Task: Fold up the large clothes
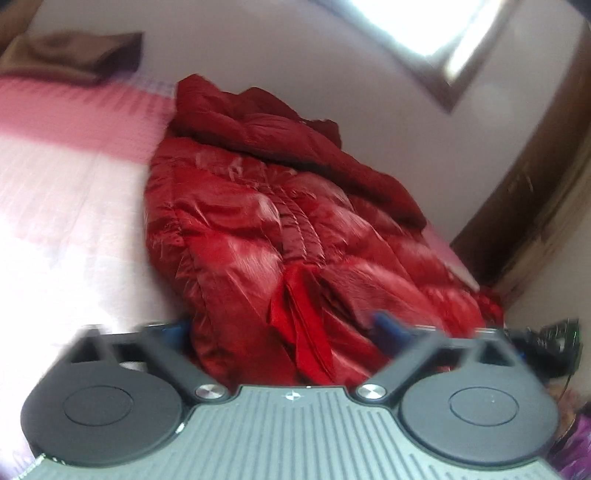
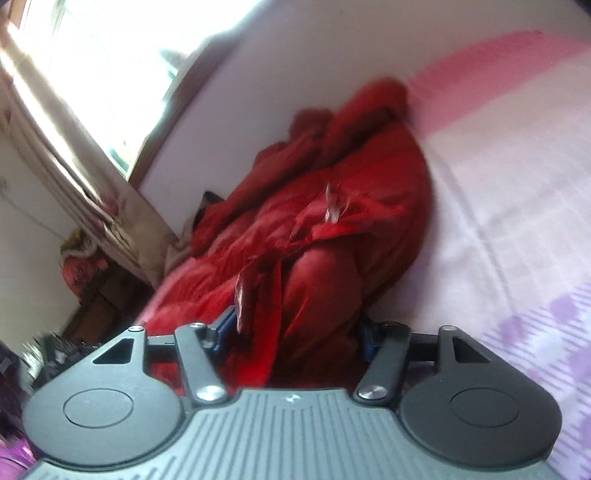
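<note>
A shiny red quilted down jacket [image 1: 280,229] lies lengthwise on the bed, its hood end far from me and against the wall. Its near hem fills the gap of my left gripper [image 1: 286,328], and both blue fingertips [image 1: 388,328] touch the bunched fabric. In the right wrist view the same jacket [image 2: 332,229] runs away from the camera. My right gripper [image 2: 295,334] has the puffy hem squeezed between its blue pads [image 2: 223,328], and the fabric bulges out above them.
The bed has a pink, white and purple checked sheet [image 1: 66,192], also seen in the right wrist view [image 2: 517,206]. A brown pillow [image 1: 74,55] lies at the far left. A white wall, a window [image 1: 436,22], a curtain [image 2: 74,155] and a dark wooden frame [image 1: 535,192] border the bed.
</note>
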`<state>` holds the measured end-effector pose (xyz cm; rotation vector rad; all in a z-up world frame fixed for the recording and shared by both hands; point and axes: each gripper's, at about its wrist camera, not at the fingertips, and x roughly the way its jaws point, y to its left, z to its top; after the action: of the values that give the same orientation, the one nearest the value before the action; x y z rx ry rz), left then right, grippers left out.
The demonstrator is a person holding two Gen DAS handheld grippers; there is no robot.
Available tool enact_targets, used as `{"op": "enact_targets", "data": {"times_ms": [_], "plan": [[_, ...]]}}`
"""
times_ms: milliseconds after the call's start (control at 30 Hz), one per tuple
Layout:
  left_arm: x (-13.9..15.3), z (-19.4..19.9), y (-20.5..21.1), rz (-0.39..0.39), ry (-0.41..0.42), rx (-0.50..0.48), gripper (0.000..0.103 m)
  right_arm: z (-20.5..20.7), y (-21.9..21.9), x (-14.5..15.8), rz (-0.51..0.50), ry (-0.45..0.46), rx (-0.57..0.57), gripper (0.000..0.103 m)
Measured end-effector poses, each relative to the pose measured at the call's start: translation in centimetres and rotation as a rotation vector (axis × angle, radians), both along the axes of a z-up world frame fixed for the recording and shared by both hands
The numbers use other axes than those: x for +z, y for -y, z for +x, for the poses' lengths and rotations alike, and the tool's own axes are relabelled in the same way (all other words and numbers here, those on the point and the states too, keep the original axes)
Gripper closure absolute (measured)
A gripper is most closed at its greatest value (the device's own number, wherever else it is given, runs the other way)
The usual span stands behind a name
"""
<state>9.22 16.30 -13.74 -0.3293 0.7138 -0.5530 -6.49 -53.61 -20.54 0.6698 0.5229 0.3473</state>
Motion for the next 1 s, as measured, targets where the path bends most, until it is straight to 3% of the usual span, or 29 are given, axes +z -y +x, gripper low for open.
{"op": "enact_targets", "data": {"times_ms": [33,67,133,367,533,733,1000], "plan": [[-0.2,0.0,-0.2,-0.014,-0.016,0.016,0.061,0.1,-0.2,-0.1,-0.005,-0.002,-0.004,0.063],[-0.4,0.0,-0.7,-0.047,-0.032,0.042,0.072,0.1,-0.2,-0.4,0.008,-0.006,-0.010,0.072],[-0.4,-0.3,-1.7,-0.094,-0.041,0.078,0.081,-0.2,0.1,-0.5,0.027,0.004,-0.019,0.079],[1.4,-3.0,-2.0,-0.059,0.012,0.109,0.084,-3.0,-0.1,0.3,0.070,0.022,0.005,0.084],[2.3,-5.4,-3.2,-0.079,-0.002,0.126,0.084,-6.0,-0.6,0.8,0.175,0.027,0.022,0.084],[4.6,-8.2,-4.9,-0.196,-0.006,0.185,0.085,-9.4,-1.0,2.4,0.298,0.070,0.031,0.085],[9.4,-8.1,-4.2,-0.256,0.115,0.244,0.085,-8.5,0.0,6.0,0.385,0.173,0.014,0.086]]}}
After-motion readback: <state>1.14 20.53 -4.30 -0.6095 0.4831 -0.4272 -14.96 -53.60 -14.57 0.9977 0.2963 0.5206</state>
